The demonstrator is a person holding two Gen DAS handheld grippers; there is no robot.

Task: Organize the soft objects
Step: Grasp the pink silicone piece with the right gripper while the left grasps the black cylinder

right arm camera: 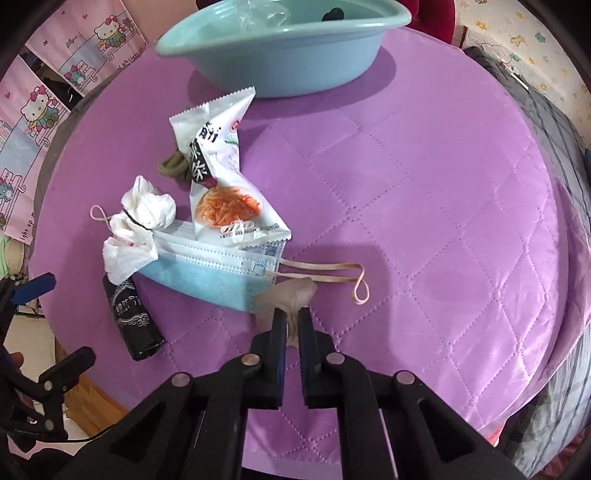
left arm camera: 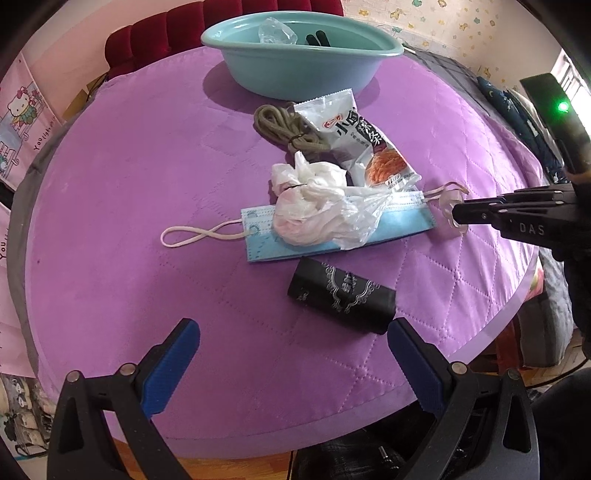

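A blue face mask (left arm camera: 332, 236) (right arm camera: 207, 280) lies mid-table under a crumpled white plastic bag (left arm camera: 314, 210) (right arm camera: 136, 229). A white snack packet (left arm camera: 362, 144) (right arm camera: 225, 184), an olive cord bundle (left arm camera: 284, 129) (right arm camera: 171, 166) and a black roll (left arm camera: 341, 295) (right arm camera: 133, 321) lie around it. My right gripper (right arm camera: 292, 314) (left arm camera: 456, 218) is shut on a small translucent soft piece (right arm camera: 286, 295) (left arm camera: 448, 201) beside the mask's ear loop. My left gripper (left arm camera: 293, 328) is open and empty, near the black roll.
A teal basin (left arm camera: 295, 74) (right arm camera: 280, 62) stands at the table's far side, holding a clear plastic item (left arm camera: 277, 33) and something black (left arm camera: 317, 38). The purple quilted tablecloth (left arm camera: 147, 184) (right arm camera: 424, 184) covers the round table. A red chair (left arm camera: 166, 33) stands behind.
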